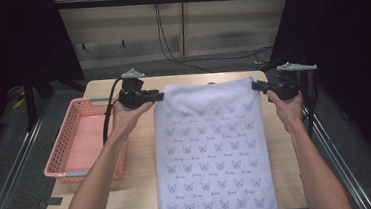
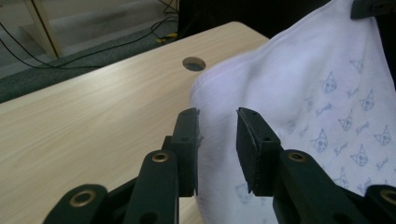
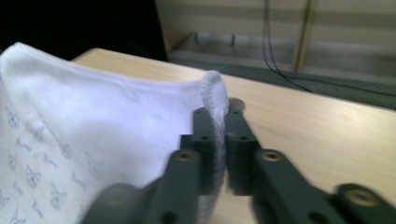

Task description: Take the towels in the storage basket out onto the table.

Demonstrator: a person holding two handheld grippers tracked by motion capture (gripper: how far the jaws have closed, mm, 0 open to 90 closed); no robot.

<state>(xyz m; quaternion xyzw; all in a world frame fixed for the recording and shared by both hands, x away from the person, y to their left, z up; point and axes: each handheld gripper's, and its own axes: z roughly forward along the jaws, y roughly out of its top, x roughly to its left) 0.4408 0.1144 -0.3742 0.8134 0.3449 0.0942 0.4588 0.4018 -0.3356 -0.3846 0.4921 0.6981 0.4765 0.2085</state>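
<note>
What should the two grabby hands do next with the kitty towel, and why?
Probably pull both grippers away sideways. The towel lies flat on the table, the left gripper is open around its corner, and the right gripper has only a thin edge between its jaws.

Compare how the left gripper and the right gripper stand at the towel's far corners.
The left gripper has its jaws apart, with a clear gap around the white printed towel and no pad pressing it; the right gripper has its jaws nearly together with the towel's hemmed corner standing between them. The left shows sharp, the right slightly blurred. Both point inward at the towel's far edge, each in a hand above the wooden table.
</note>
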